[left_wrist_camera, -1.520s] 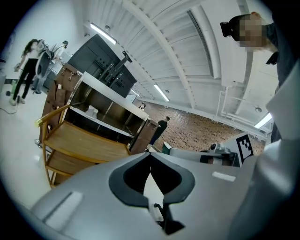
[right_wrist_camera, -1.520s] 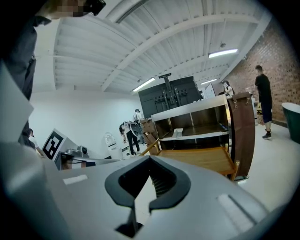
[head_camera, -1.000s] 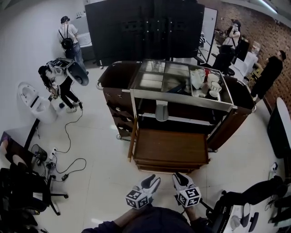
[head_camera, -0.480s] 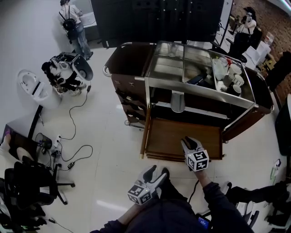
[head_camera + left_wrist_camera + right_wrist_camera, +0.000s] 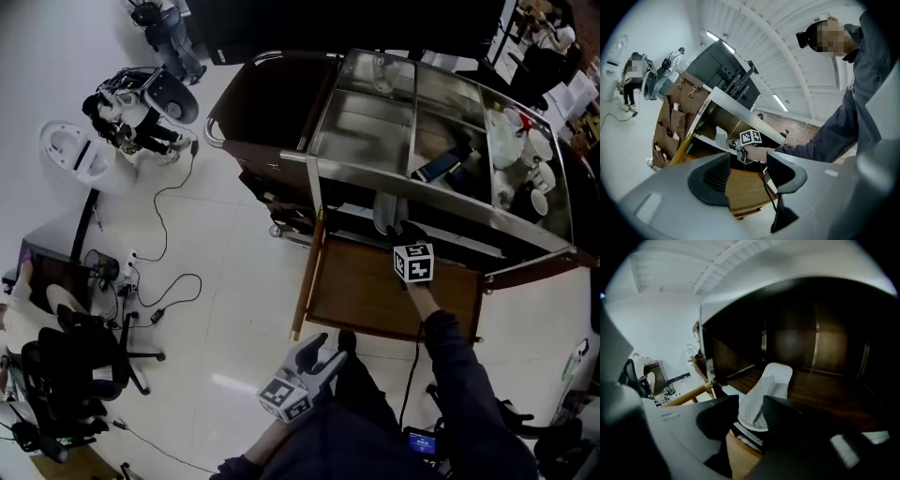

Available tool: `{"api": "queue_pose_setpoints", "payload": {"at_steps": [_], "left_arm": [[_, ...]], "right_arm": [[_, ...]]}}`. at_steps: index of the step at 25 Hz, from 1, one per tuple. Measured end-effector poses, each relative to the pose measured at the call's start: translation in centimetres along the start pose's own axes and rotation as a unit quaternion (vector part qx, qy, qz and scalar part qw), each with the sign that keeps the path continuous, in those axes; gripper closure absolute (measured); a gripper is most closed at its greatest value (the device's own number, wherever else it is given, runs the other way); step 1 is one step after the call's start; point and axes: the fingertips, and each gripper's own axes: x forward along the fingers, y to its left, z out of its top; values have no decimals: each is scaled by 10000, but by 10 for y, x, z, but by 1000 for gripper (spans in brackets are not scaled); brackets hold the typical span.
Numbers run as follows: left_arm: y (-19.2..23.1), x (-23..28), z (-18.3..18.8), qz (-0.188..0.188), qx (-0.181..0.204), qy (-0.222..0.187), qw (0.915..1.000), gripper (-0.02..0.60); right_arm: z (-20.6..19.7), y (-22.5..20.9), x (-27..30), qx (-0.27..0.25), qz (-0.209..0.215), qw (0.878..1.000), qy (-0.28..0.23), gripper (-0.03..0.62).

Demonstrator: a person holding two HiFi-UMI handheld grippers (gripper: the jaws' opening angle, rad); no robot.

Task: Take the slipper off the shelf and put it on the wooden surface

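Note:
A pale grey slipper [image 5: 385,210] lies on the cart's shelf [image 5: 450,236], its toe at the shelf's front edge, just above the pull-out wooden surface [image 5: 370,298]. My right gripper [image 5: 406,232] reaches over that board to the slipper. In the right gripper view the slipper's [image 5: 768,389] near end sits between the opening jaws of the right gripper [image 5: 750,404]; the pads do not press it. My left gripper [image 5: 323,352] hangs low over the floor in front of the cart. The left gripper [image 5: 749,164] has nothing between its jaws, which are closing a little.
The cart's steel top [image 5: 375,112] carries bottles and cups [image 5: 525,164] at its right end. A brown bag [image 5: 267,103] hangs on its left side. Cables [image 5: 159,286] and an office chair [image 5: 80,366] are on the floor at left. People [image 5: 141,117] stand far left.
My right gripper went forward from near my body, over the wooden board, up to the slipper, and its jaws spread. The left gripper stayed low and its jaws widened. The view moved closer to the cart.

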Motion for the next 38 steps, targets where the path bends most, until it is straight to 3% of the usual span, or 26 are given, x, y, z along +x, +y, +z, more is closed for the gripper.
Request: {"api": "queue_pose_setpoints", "payload": {"at_steps": [6,7,8,11,15,20,24,30,32,35,38], "left_arm": [[14,24,13,285,-214,42,9994,334],[14,27,13,301,-242,78,9992,336],[15,30,12,304,-259,117,9991,337],[19,37,9,250,-257,191,9992,341],[15,38,6,84,-276,188,9994,350],[1,17,5,-216,-191,191,9994,353],[-7,-26,-7,-278,-65,318,9991,360],[-2,-101,-27,-86,82,359,9993,366],[2,-122,-33,-62,152,265,9995,367],[2,-152,-34,-64,246,100,9996,368],[-4,-169,-38,-203,241,10,9995,368]], "right_arm": [[3,-49,74,-11,-397,9987,331,447],[1,-52,80,-23,-447,9981,424,466],[-1,-53,84,-63,-482,9976,497,541],[3,-49,78,-64,-586,9975,400,580],[2,-1,26,12,-249,9997,24,585],[-60,92,-59,-48,-100,9999,-126,586],[-136,153,-83,37,-202,9992,336,586],[-217,183,-41,422,4,9892,1404,561],[-213,183,-46,437,-89,9888,1425,530],[-192,199,-82,365,-193,9946,951,530],[-166,230,-138,469,-32,9979,454,530]]}}
